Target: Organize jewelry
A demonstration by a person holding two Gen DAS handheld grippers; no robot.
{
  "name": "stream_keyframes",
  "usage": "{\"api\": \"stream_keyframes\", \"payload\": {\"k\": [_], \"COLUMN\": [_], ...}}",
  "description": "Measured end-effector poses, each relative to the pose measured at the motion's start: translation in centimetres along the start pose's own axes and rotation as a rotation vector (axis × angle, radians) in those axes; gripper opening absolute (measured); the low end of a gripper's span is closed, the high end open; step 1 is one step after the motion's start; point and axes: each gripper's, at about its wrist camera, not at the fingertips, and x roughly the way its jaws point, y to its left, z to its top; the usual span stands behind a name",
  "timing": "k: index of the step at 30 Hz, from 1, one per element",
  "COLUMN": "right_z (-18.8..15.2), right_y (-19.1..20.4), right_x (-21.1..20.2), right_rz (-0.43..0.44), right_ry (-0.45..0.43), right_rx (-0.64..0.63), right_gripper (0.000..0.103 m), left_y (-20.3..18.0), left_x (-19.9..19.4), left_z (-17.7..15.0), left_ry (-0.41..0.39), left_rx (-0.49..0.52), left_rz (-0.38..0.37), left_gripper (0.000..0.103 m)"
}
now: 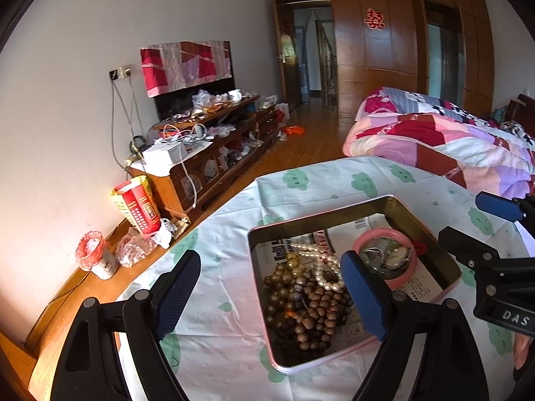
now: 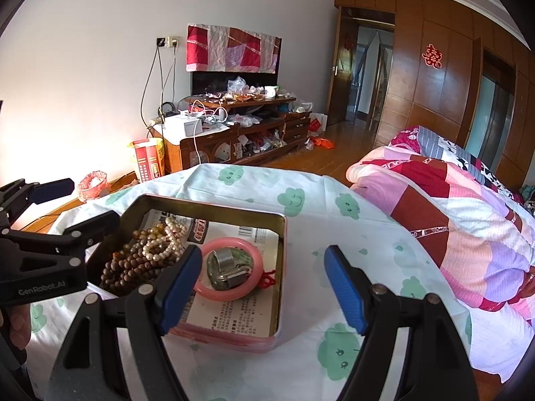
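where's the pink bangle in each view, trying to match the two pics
Left wrist view: the pink bangle lies in the far right part of the tin, right of centre, partly behind the left gripper's blue finger.
Right wrist view: the pink bangle sits just left of centre, in the tin's near right part.
Shared landmark: the white pearl strand, beside the bangle in both.
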Motion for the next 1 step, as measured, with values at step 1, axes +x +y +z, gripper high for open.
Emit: {"api": "stream_keyframes", "payload": {"k": [1], "right_z": [-0.07], "right_y": [-0.20], "right_x": [-0.01], "right_rz": [-0.004], "right_ry": [0.001], "right_rx": [0.001], "right_gripper": [0.078], "left_y": [-0.10], "left_x": [0.00], "left_z": [0.03], "left_ry": [0.003], "left_rx": [0.003], "left_rz": [0.001], "left_gripper": [0.086]}}
